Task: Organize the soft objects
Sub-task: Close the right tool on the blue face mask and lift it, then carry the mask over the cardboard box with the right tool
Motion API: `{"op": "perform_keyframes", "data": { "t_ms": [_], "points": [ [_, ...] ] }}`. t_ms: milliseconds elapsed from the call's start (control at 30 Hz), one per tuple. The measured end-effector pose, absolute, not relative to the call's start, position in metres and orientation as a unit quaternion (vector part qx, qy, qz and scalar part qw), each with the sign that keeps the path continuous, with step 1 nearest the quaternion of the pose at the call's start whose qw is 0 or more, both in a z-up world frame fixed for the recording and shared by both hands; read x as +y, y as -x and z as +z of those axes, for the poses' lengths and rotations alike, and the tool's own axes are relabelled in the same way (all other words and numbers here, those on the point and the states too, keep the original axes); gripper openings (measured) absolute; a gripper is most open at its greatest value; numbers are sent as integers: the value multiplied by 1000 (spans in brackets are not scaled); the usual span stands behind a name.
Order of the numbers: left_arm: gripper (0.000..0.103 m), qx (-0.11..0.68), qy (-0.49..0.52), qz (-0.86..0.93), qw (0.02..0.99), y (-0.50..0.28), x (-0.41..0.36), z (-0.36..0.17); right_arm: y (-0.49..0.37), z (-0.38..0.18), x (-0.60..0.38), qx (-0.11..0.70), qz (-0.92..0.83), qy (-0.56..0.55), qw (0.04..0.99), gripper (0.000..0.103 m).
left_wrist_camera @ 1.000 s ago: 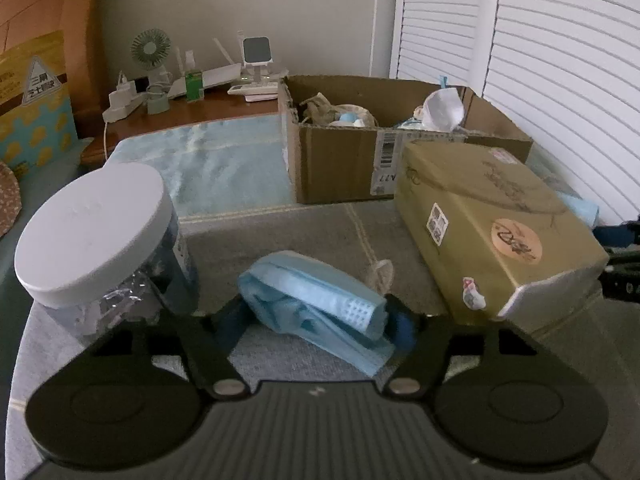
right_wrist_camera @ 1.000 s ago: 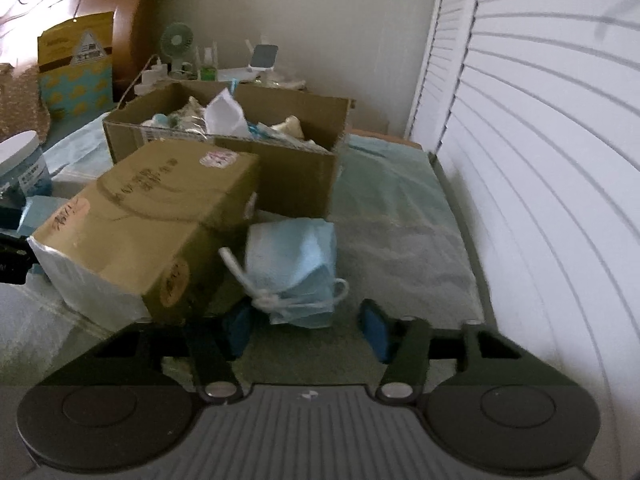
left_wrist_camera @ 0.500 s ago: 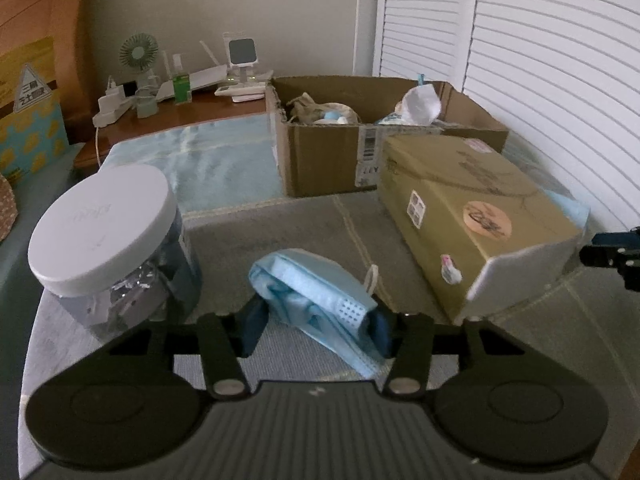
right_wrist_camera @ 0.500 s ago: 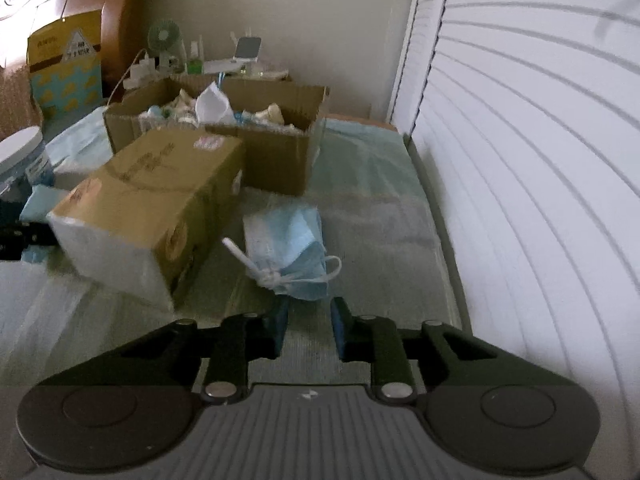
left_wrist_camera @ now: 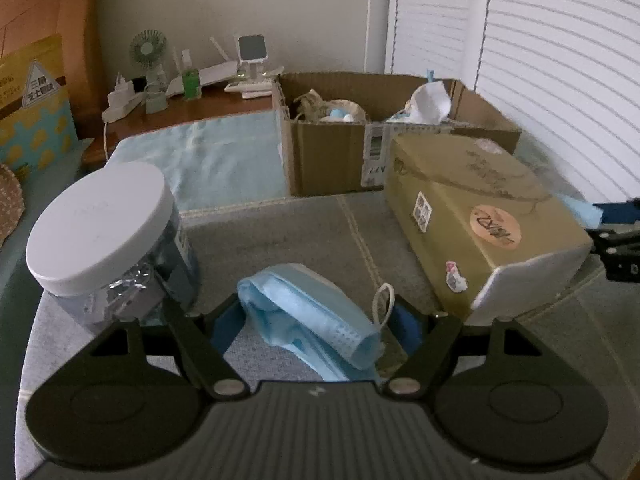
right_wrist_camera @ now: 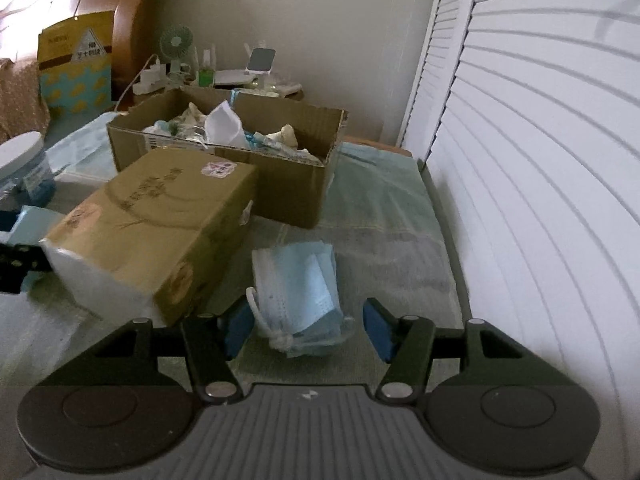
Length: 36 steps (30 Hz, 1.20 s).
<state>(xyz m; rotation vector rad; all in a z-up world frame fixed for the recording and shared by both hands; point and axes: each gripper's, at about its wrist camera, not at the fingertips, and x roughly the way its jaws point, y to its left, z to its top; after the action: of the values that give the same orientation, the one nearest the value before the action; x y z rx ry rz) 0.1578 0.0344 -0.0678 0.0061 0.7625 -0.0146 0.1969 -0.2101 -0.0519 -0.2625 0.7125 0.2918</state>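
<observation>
Tongs are standing apart, having just been widening: left gripper point(left_wrist_camera: 314, 326) around a folded blue mask point(left_wrist_camera: 310, 320) beside a white-lidded jar point(left_wrist_camera: 106, 236), right gripper point(right_wrist_camera: 306, 326) around another mask bundle point(right_wrist_camera: 298, 294), beside a tissue pack point(right_wrist_camera: 156, 232).

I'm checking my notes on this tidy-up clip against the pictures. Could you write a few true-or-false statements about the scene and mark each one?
1. A folded blue face mask lies between the fingers of the left gripper. True.
2. The right gripper is clamped shut on its blue mask. False: its jaws have just been opening and stand apart, the mask lying loose between them.
3. The open cardboard box is empty. False: it holds masks and other soft items.
4. The jar has a white lid. True.
5. The tissue pack stands inside the cardboard box. False: it lies on the bed in front of it.
</observation>
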Motion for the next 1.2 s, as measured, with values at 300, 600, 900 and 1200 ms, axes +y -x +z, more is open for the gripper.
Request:
{"op": "perform_keyframes", "data": {
  "t_ms": [300, 600, 900, 1200],
  "points": [
    [76, 396, 7, 10, 918, -165, 31, -67, -218, -62, -203, 364, 157, 146, 906, 64],
    [48, 402, 11, -2, 916, -161, 31, -63, -210, -59, -205, 362, 149, 145, 909, 34],
    [40, 409, 2, -39, 911, -149, 31, -53, -189, -48, -214, 361, 136, 124, 914, 33],
    [40, 413, -13, -101, 905, -124, 28, -34, -151, -31, -218, 360, 132, 112, 917, 33]
  ]
}}
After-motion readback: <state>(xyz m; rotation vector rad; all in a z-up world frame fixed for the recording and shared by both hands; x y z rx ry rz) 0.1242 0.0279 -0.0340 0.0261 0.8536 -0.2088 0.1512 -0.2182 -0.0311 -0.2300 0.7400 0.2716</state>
